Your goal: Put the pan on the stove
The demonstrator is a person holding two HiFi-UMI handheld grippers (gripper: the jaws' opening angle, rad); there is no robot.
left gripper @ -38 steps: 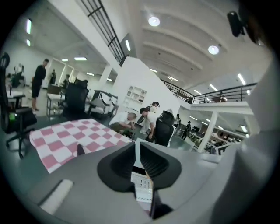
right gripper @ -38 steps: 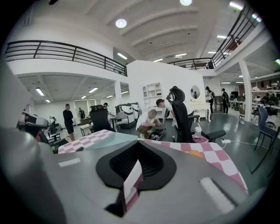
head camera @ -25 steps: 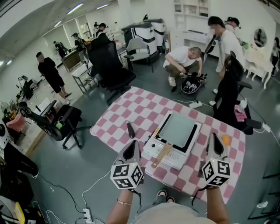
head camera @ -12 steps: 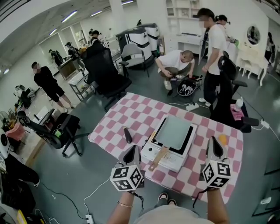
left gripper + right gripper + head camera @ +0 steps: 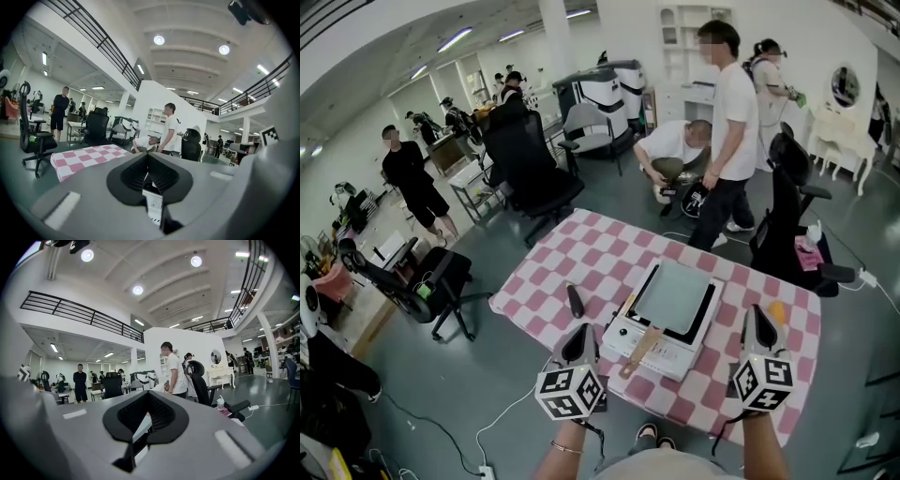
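The checked tablecloth [image 5: 581, 248] spreads out ahead of both claws. On it the white stove [image 5: 623, 339] stands between them, just right of the left gripper [image 5: 579, 336] and well left of the right gripper [image 5: 758, 319]. The square pan [image 5: 677, 289] already sits on the stove, its wooden handle [image 5: 643, 343] pointing back near the left claw, so the task looks done. Both claws are closed tight and empty. No brand or writing is legible; the marker cubes carry only patterns.
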